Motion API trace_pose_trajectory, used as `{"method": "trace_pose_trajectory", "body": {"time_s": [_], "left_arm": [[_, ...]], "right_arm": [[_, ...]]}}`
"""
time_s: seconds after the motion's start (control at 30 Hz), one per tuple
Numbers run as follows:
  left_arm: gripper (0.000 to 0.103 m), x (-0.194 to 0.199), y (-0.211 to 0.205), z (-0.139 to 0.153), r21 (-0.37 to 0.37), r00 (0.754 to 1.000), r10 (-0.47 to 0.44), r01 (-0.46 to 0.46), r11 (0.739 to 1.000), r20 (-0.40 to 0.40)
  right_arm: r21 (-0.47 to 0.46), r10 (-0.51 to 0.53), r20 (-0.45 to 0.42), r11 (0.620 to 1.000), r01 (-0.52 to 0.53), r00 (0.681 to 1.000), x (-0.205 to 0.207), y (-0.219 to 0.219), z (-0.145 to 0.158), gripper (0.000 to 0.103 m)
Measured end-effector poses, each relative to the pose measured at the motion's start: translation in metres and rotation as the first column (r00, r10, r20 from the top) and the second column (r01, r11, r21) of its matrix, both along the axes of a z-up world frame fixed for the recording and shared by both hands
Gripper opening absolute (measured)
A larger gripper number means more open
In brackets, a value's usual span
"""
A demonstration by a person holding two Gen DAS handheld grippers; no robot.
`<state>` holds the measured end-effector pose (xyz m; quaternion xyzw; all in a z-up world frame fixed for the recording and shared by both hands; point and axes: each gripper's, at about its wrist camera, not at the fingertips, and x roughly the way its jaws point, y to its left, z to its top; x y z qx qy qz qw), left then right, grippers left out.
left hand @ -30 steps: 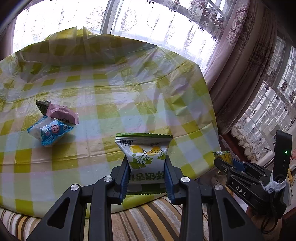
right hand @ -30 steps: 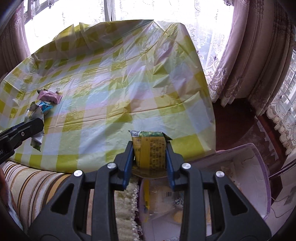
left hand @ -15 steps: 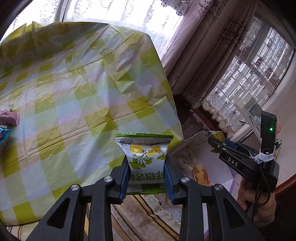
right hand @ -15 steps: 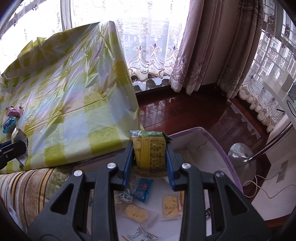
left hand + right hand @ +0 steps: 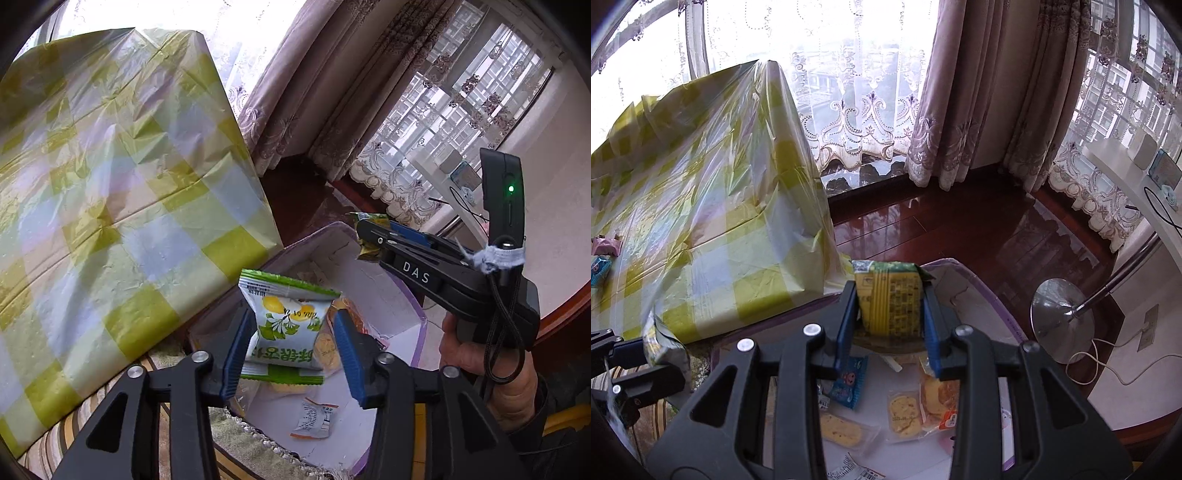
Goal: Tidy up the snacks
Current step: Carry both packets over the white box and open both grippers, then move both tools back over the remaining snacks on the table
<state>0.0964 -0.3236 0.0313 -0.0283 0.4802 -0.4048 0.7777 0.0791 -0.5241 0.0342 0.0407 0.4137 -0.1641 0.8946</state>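
My left gripper point(image 5: 291, 347) has its jaws spread wider than the white and green lemon snack packet point(image 5: 288, 325). The packet is tilted between them, touching the left pad, with a gap at the right pad. It hangs over the white box with a purple rim point(image 5: 384, 295). My right gripper point(image 5: 890, 314) is shut on a yellow and green snack packet point(image 5: 890, 299) above the same box point(image 5: 979, 295). The right gripper also shows in the left wrist view point(image 5: 369, 236), over the box's far side. Several packets lie in the box.
The table with the yellow-green checked cloth point(image 5: 110, 184) stands to the left of the box. A pink packet point(image 5: 607, 246) and a blue packet point(image 5: 598, 269) lie on it. A lamp base point(image 5: 1060, 317) and cable are on the wooden floor at right.
Both grippers have swung right from the table to above the box. The left jaws have opened and the lemon packet has tilted loose. The right gripper still holds its packet.
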Motion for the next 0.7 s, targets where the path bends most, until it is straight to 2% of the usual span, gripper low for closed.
{"method": "trace_pose_trajectory", "body": {"time_s": [0.07, 0.1, 0.13, 0.43, 0.7], "left_arm": [[0.058, 0.000, 0.002, -0.002, 0.001, 1.000, 0.012, -0.012, 1.000, -0.001], [0.058, 0.001, 0.004, -0.002, -0.002, 1.000, 0.018, -0.018, 1.000, -0.004], [0.058, 0.002, 0.006, -0.001, -0.004, 1.000, 0.027, -0.027, 1.000, -0.004], [0.059, 0.009, 0.018, 0.000, 0.002, 0.996, 0.093, -0.093, 0.996, 0.014], [0.059, 0.011, 0.031, 0.008, 0.009, 0.986, 0.144, -0.146, 0.989, 0.082]], "right_arm": [[0.000, 0.001, 0.003, 1.000, -0.001, 1.000, 0.000, 0.000, 0.000, 0.054], [-0.004, 0.001, 0.006, 1.000, -0.001, 1.000, 0.000, 0.001, 0.001, 0.065], [-0.010, 0.001, 0.010, 1.000, -0.001, 1.000, -0.001, 0.001, 0.002, 0.069], [0.002, 0.002, 0.010, 1.000, -0.002, 1.000, 0.000, 0.001, 0.003, 0.073], [0.004, 0.036, 0.010, 0.999, -0.036, 0.999, 0.003, 0.015, 0.003, 0.077]]}}
